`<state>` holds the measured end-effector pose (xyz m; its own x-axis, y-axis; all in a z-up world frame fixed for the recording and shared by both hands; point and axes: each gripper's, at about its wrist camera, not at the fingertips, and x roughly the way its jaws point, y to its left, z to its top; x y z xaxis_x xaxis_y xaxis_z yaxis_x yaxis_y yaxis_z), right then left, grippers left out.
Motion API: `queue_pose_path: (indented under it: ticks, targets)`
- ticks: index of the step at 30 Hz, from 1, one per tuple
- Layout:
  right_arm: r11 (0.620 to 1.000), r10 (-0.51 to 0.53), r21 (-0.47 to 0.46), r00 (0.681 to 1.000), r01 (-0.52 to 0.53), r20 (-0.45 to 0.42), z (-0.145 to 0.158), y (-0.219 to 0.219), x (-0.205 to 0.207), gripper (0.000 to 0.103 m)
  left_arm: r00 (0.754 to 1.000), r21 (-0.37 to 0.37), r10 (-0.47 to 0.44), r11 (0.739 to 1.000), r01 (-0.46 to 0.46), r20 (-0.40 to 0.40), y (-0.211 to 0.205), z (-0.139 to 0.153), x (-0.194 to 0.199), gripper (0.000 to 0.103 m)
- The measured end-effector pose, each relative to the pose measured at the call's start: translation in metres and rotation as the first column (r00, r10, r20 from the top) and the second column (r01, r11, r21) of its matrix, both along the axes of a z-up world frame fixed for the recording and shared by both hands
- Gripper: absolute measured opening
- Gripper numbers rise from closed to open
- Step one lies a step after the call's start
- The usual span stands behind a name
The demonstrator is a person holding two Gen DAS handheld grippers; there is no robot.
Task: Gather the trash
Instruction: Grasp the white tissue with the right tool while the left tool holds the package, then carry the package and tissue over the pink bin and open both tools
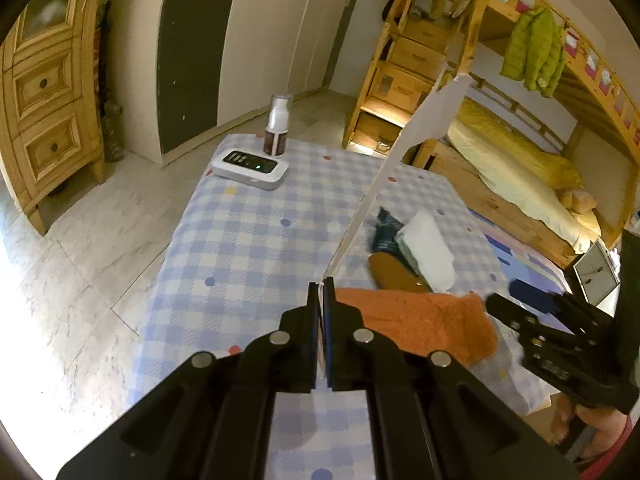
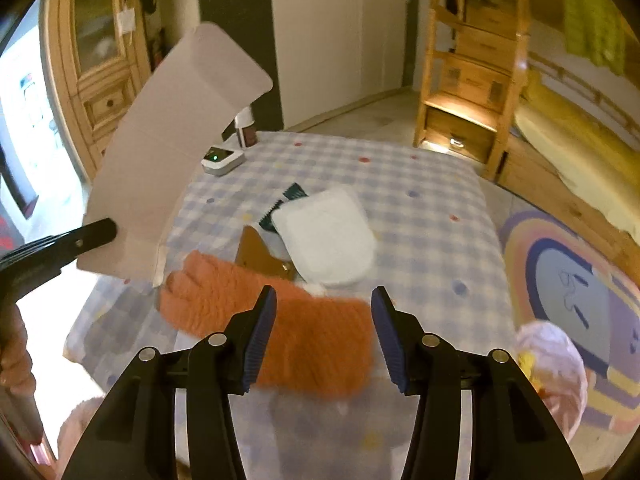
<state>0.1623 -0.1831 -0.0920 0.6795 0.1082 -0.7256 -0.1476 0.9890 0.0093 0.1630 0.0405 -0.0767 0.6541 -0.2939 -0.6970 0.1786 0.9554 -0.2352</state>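
The left tongs (image 1: 323, 292) are clamped tight on the bottom edge of a flattened white cardboard box (image 2: 176, 152), which stands up and away from their tips, lifted clear of the checked cloth of the bench (image 1: 248, 248). The right tongs (image 2: 323, 332) stand partly open with nothing between the blue pads (image 2: 260, 344); they hover over a fuzzy orange sock (image 2: 280, 328) lying just beneath and ahead of them. Just beyond the sock, further out from both tongs, a brown piece of card (image 2: 256, 252) lies flat, with a white padded pouch (image 2: 328, 236) partly over it and a dark teal wrapper (image 2: 294, 192) poking out from behind the pouch. At the far corner of the bench, well away from the tongs, sit a small white device with a green light (image 1: 252, 168) and a bottle with a white cap (image 1: 276, 128) right behind it. Off to the right of the right tongs there is a colourful rug (image 2: 572, 288) on the floor, and a wooden bunk bed (image 1: 520, 152) with a green jacket (image 1: 532, 48) hung on its rail.
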Motion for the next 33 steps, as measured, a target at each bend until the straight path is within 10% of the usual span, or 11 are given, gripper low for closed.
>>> queue_pose_path:
  ticks: [21, 28, 33]
  targets:
    - [0.981, -0.008, -0.192, 0.997, -0.007, -0.079, -0.042, 0.037, 0.084, 0.067, 0.999, -0.013, 0.022, 1.000, -0.022, -0.036, 0.006, -0.015, 0.016, 0.000]
    - [0.980, -0.042, -0.195, 0.999, 0.035, -0.032, -0.032, 0.028, 0.070, 0.022, 0.999, -0.004, 0.023, 1.000, -0.023, -0.028, 0.005, -0.012, 0.012, 0.000]
    - [0.995, -0.091, -0.036, 0.994, 0.093, 0.051, 0.000, -0.011, 0.037, 0.003, 1.000, -0.014, 0.003, 1.000, -0.003, 0.002, 0.001, 0.005, 0.001, 0.000]
